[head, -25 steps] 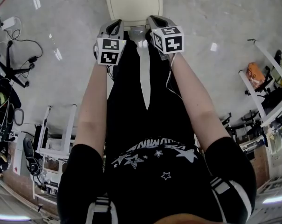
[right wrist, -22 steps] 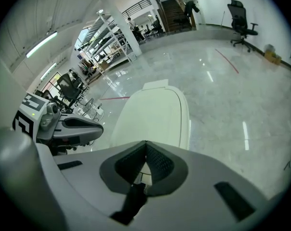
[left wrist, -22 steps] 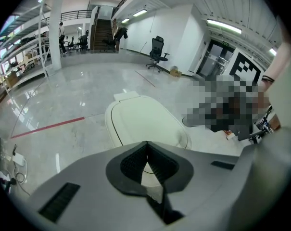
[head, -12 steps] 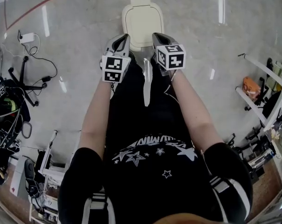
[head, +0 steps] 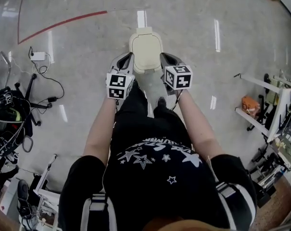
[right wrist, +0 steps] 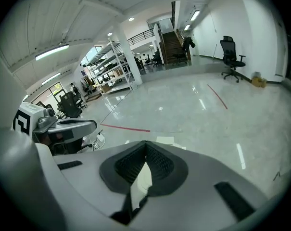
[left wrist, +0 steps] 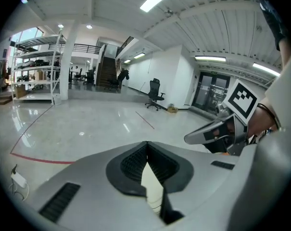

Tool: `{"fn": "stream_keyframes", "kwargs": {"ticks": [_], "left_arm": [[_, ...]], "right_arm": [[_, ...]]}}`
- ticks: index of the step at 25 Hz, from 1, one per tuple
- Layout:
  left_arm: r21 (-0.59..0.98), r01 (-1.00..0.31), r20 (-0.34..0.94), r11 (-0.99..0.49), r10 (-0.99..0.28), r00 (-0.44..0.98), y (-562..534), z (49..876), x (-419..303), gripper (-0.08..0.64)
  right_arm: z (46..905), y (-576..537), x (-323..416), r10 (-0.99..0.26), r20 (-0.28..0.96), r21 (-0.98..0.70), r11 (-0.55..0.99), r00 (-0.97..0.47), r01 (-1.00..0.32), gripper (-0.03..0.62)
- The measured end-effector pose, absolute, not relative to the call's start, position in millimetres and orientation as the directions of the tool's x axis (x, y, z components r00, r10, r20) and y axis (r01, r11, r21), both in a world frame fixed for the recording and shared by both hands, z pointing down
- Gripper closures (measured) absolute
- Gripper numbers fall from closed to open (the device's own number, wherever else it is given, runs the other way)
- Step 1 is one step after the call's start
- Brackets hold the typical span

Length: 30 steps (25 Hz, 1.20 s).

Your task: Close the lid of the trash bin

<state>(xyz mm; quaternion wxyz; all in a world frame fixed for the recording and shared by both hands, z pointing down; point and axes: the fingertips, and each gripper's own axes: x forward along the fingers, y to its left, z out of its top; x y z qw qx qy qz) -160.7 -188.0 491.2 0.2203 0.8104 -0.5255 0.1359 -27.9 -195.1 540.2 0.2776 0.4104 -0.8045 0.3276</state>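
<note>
In the head view the cream trash bin (head: 145,52) stands on the floor just beyond the person's feet, and its lid lies flat on top. My left gripper (head: 126,57) hangs at the bin's left side and my right gripper (head: 163,57) at its right side, both close to the rim. In the left gripper view the left gripper's (left wrist: 146,144) jaws meet at the tips with nothing held; cream bin surface (left wrist: 153,186) shows through the gap below. The right gripper's (right wrist: 145,143) jaws also meet, empty.
A chair base, cables and gear (head: 10,109) crowd the left floor, with a white power adapter (head: 38,56) near them. A curved red line (head: 63,22) crosses the floor beyond. White racks (head: 260,100) with an orange item (head: 250,105) stand at the right.
The bin has come from the view's top edge to its upper middle. The grippers, earlier in front of the bin, now flank it. Both stay shut.
</note>
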Motion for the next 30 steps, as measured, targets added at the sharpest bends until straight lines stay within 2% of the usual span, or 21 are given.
{"fn": "stream_keyframes", "kwargs": {"ticks": [10,21,30], "left_arm": [[0.153,-0.953,0.387,-0.263,-0.871,0.302,-137,434,-140,0.548],[0.142,-0.958,0.226,-0.249,-0.934,0.276,-54,360,-39,0.548],[0.124,-0.969,0.181,-0.212,-0.956,0.232,11,332,14,0.548]], "right_arm": [[479,-161,-13,-0.500,0.619,-0.343,0.521,-0.605,-0.781,0.588],[424,-82,51,-0.496,0.494,-0.374,0.620,-0.714,-0.690,0.588],[391,-26,104,-0.477,0.406,-0.411,0.666,-0.779,-0.622,0.588]]}}
